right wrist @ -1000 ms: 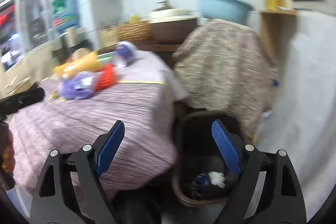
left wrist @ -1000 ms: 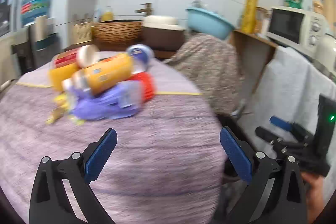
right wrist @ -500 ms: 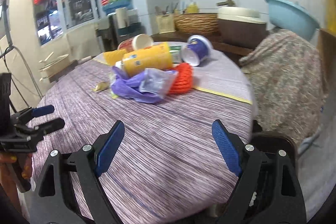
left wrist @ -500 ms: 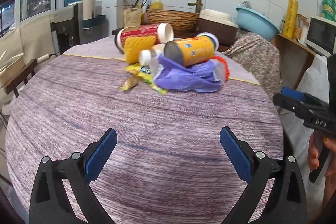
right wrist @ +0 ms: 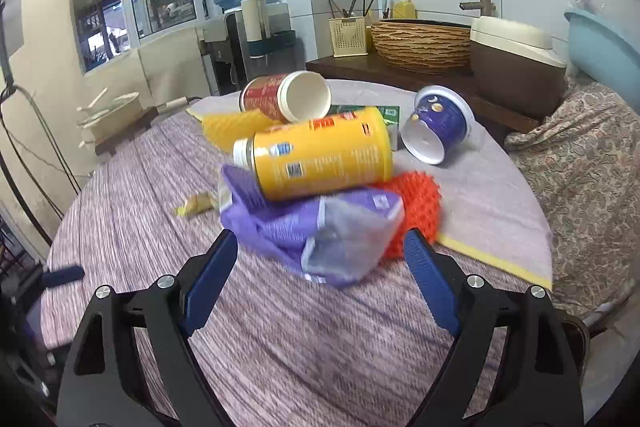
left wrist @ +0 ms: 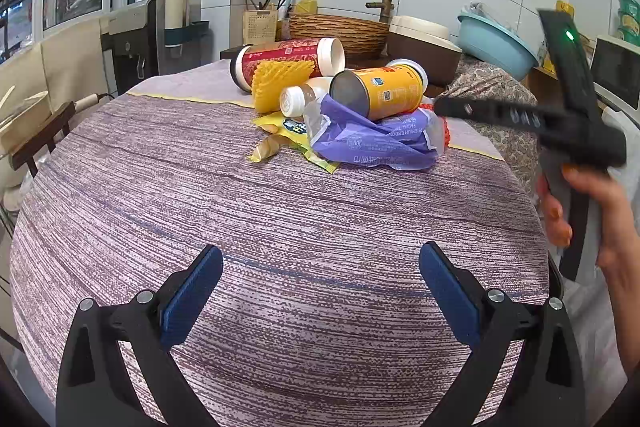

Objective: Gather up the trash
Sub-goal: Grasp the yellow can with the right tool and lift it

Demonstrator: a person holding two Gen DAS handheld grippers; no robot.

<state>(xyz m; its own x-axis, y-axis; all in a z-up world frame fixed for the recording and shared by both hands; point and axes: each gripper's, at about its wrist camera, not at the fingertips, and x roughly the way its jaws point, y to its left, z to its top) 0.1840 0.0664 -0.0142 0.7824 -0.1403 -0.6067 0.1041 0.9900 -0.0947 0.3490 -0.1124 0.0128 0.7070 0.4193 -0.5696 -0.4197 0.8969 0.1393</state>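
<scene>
Judging from these views, the collecting is hardly begun, because the whole heap of trash lies on the round table with the purple striped cloth (left wrist: 160, 187). The landmark of the heap is the yellow cylindrical can (right wrist: 320, 155), lying on its side on top. Under it is a crumpled purple plastic bag (right wrist: 320, 231), and touching the bag on the right side is an orange spiky net (right wrist: 420, 203). Behind the can lie a red tube with a white open end (right wrist: 288, 99) and a blue paper cup (right wrist: 440, 127); a yellow foam net (left wrist: 280, 83) and a small white-capped bottle (left wrist: 298, 99) are just beside the can.

The right gripper (right wrist: 320, 271) is wide open and empty, near the bag. The left gripper (left wrist: 320, 291) is also open and empty, well apart from the can. Every piece remains to be picked.
</scene>
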